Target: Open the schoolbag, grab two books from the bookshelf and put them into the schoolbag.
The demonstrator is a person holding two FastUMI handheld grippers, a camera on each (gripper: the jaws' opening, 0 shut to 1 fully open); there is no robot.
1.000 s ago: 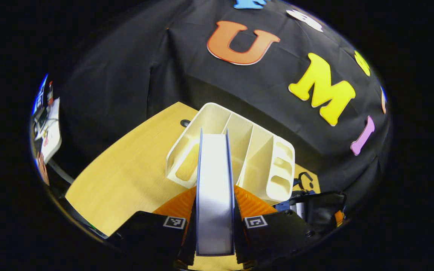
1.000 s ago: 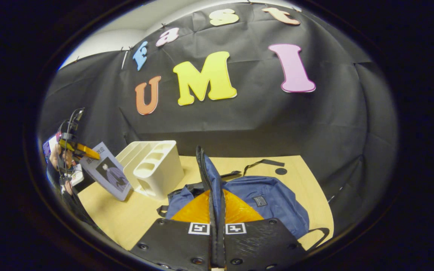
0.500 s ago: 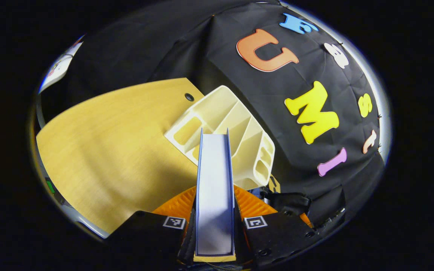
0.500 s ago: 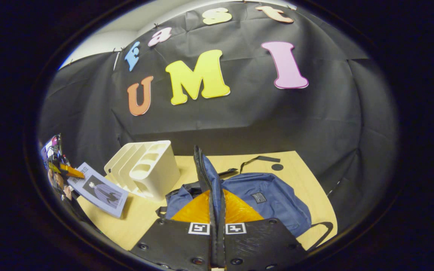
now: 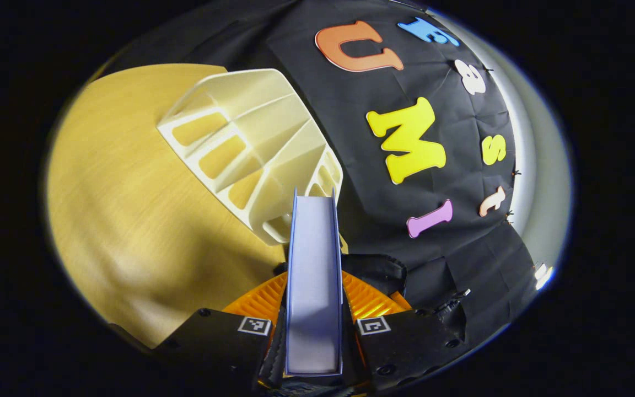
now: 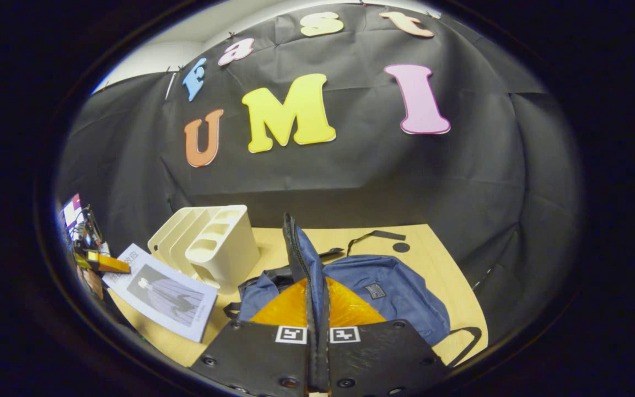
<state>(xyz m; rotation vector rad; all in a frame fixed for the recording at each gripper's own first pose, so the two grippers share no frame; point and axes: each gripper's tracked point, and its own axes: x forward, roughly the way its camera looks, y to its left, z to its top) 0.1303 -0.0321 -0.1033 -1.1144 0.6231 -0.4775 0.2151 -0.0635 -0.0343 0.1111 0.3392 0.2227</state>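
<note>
The left gripper (image 5: pixel 313 336) clamps a book (image 5: pixel 313 275) edge-on between both fingers, beside the empty white shelf (image 5: pixel 251 149) on the wooden table (image 5: pixel 108 209). The right gripper (image 6: pixel 317 353) pinches the bag's flap (image 6: pixel 302 259) and holds it upright. The blue bag (image 6: pixel 383 292) lies on the table right of the shelf (image 6: pixel 213 248), with the book (image 6: pixel 163 292) held low at far left.
</note>
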